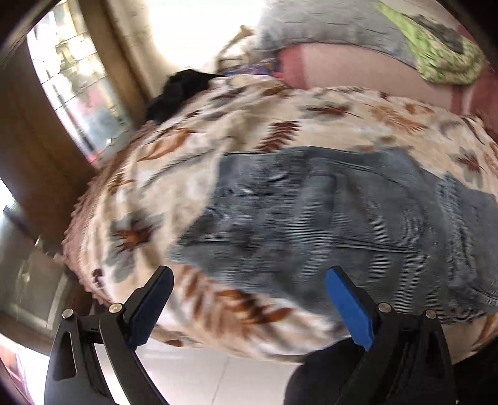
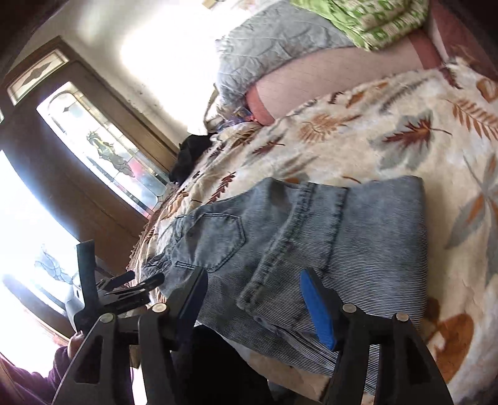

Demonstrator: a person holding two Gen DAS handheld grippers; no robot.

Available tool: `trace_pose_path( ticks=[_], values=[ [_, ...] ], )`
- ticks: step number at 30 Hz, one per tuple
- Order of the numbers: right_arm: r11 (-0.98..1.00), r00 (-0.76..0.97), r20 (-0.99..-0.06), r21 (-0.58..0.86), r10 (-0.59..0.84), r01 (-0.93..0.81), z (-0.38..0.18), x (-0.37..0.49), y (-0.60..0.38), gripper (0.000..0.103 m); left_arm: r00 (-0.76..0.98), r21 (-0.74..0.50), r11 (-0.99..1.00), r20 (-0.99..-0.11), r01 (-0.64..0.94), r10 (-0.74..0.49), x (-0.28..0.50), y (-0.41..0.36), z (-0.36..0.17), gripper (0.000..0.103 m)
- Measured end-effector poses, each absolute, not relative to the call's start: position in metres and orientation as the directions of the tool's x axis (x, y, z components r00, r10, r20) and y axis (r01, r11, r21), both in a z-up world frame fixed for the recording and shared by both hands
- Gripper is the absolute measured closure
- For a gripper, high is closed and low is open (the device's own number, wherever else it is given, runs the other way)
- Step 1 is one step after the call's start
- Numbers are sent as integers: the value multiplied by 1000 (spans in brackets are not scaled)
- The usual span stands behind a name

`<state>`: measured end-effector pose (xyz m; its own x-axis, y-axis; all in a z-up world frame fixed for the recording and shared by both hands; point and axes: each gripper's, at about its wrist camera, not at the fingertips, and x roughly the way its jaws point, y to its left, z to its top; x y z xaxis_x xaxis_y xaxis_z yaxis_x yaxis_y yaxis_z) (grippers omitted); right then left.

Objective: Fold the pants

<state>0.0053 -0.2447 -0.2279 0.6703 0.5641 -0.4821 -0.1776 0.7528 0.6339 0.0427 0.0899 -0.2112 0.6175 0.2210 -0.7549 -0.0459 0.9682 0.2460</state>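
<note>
Light blue striped denim pants lie folded on a cream bedspread with a leaf print. A back pocket and the waistband face up. In the left wrist view the pants are blurred, just ahead of my left gripper, which is open and empty above the bed edge. My right gripper is open and empty, its blue pads hovering over the near waistband edge. The left gripper also shows at the left of the right wrist view, beside the pants.
A black garment lies at the far bed edge. A grey quilt, a green patterned cloth and pink bedding are piled at the head. A wooden door with stained glass stands to the left. White floor tiles lie below.
</note>
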Motion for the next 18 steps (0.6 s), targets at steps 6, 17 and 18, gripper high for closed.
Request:
trace_pose_path(
  ticks=[6,17,18],
  values=[
    [802,718,-475,564,509,-195,-216,0,-220,37,613,229,958,-736,-174,288,46,135,-207,5],
    [848,743,-505,506,440,-158,-218,5,-209,37,605,247,943,-723,-222,332,46,156,-209,5],
    [847,741,-506,507,442,-159,-218,6,-209,37,609,250,943,-721,-218,332,46,155,-208,5]
  ],
)
